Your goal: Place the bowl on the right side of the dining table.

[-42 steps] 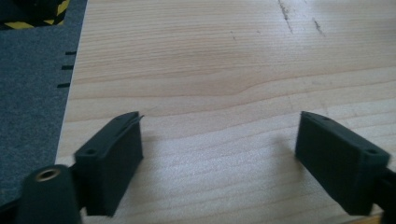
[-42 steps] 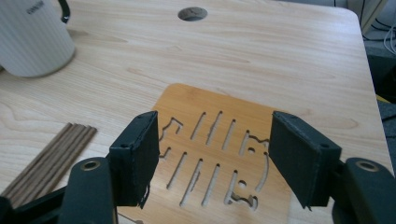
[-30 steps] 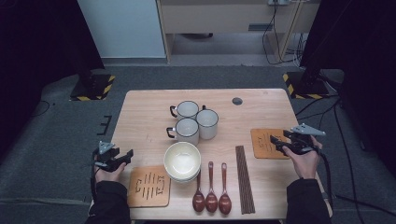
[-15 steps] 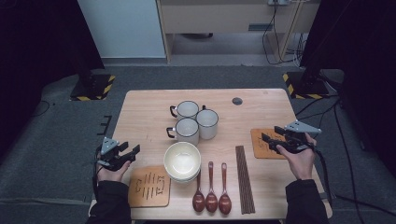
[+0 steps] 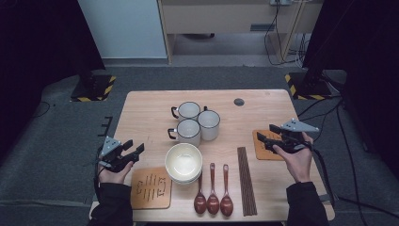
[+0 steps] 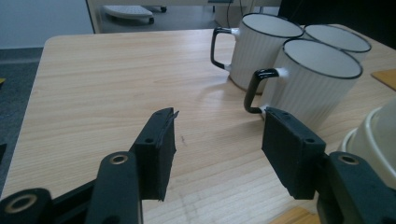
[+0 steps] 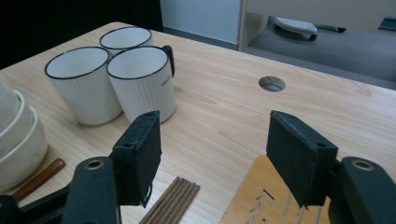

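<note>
1. We hold the left gripper (image 5: 134, 151) above the desk's (image 5: 146, 115) left edge; its jaws have just been closing yet stand apart with nothing between them.
2. Our right gripper (image 5: 264, 135) hangs over the wooden coaster (image 5: 262, 149) by the right edge, jaws apart, gripping nothing.
3. Three white mugs (image 5: 189, 130) cluster mid-desk, well clear of both grippers; the stacked bowls (image 5: 183, 162) sit near the front edge.

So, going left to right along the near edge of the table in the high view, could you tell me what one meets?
Left coaster → stacked bowls → three wooden spoons → bundle of chopsticks → right coaster.
</note>
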Tool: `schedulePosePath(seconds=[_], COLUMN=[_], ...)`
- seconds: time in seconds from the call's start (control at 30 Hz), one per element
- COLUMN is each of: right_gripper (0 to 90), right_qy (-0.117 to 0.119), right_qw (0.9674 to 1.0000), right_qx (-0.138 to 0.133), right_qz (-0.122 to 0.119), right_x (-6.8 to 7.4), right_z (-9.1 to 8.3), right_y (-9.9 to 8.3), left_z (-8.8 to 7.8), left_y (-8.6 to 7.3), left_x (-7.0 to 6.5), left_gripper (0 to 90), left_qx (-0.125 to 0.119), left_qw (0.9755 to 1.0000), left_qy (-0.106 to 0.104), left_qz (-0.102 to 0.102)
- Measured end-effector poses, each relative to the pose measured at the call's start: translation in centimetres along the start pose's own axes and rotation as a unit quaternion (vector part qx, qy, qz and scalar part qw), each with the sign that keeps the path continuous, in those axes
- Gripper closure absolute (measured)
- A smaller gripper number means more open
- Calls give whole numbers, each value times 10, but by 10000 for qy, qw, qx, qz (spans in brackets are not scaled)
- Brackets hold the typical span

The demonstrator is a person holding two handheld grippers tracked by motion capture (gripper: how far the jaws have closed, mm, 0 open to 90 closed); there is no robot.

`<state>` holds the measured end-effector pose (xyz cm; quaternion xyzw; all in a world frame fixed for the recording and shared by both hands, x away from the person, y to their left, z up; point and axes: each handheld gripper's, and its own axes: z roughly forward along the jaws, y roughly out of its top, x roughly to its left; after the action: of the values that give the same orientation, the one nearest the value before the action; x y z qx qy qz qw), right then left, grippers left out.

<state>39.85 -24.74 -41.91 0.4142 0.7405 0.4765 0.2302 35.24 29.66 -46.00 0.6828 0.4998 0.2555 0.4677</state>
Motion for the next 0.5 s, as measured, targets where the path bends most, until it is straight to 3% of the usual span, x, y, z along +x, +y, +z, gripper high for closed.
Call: schedulePosePath(seconds=[0.5], right_gripper=[373], right_qy=[385], right_qw=[9990], right_qx=[-123], right_qz=[-205], right_x=[28], right_z=[8], right_y=[17], left_z=[-3], left_y=[11], left_x=[-20], left_gripper=[482], left_qx=[-178], left_qw=[9993], left_qy=[-291], left_qz=[124])
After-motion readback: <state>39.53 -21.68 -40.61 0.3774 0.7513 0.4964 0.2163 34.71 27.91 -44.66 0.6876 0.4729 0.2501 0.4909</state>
